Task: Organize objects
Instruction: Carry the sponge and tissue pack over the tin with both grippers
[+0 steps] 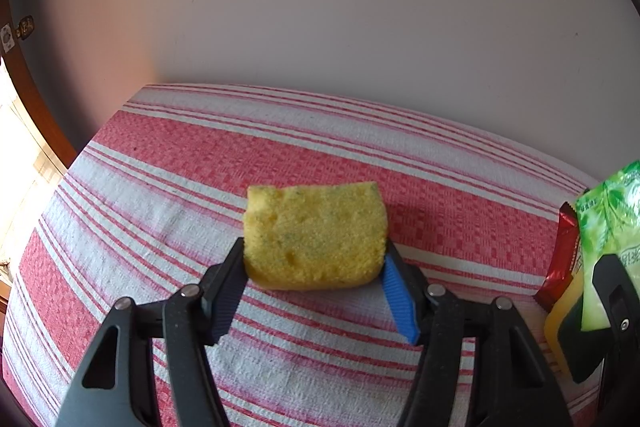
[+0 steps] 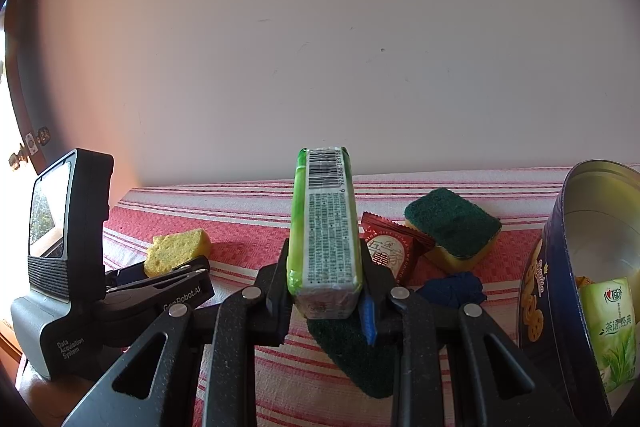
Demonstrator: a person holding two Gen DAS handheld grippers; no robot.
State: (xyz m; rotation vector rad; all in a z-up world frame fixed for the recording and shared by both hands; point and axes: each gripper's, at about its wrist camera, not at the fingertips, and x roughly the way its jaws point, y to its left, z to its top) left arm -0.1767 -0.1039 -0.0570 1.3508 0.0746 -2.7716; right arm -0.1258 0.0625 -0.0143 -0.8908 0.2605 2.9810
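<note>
Judging by what lies about, the sorting is partly done. One green packet [image 2: 610,331] already sits inside the round blue tin [image 2: 538,291] at the right edge of the table [image 2: 248,203].

Right gripper [image 2: 326,297]: fingers closed narrowly on a second green packet [image 2: 326,227], held upright and clear of the striped cloth, well short of the tin.

Left gripper [image 1: 316,291]: fingers about half open and pressed against both sides of a yellow sponge [image 1: 316,235], which sits low over the cloth; whether it is lifted I cannot tell.

Left on the table: a red sachet [image 2: 394,247], a green-topped sponge [image 2: 452,227], a dark blue bundle [image 2: 454,289] and a dark green scouring pad [image 2: 356,355] beneath the right gripper.

Assessment: two items in hand, four loose; most of the work remains.
</note>
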